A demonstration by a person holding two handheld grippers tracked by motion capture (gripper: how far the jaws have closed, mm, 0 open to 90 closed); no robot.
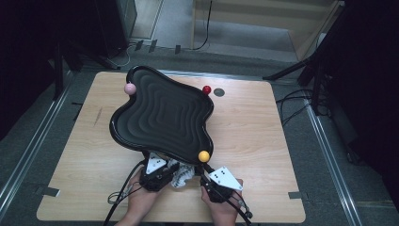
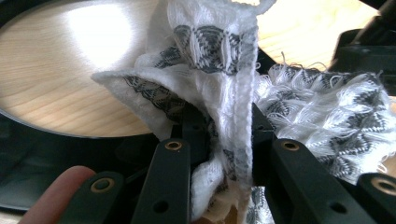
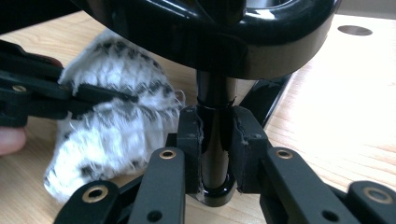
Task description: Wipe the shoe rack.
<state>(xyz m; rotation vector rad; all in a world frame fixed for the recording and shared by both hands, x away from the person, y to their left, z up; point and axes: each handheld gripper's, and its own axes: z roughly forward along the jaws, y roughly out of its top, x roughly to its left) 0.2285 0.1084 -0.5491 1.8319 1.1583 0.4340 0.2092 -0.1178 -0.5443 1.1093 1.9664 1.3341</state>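
A glossy black wavy tray (image 1: 164, 117) stands raised over the wooden table, with a pink ball (image 1: 129, 88), a red ball (image 1: 206, 89) and a yellow ball (image 1: 203, 156) at its corners. At the tray's near edge my left gripper (image 1: 162, 173) is shut on a white cloth with a grey pattern (image 2: 219, 70); the fabric is pinched between the jaws (image 2: 224, 135) and bunches out to the right. My right gripper (image 3: 215, 135) is shut on a black post (image 3: 215, 93) under the tray's near corner, below the yellow ball. The cloth (image 3: 116, 126) lies just left of that post.
The tray's underside (image 3: 210, 32) hangs close above both grippers. A small grey disc (image 1: 219, 92) is set into the table beside the red ball. Bare wood stretches to the right of the tray. Cables trail from the grippers at the front edge.
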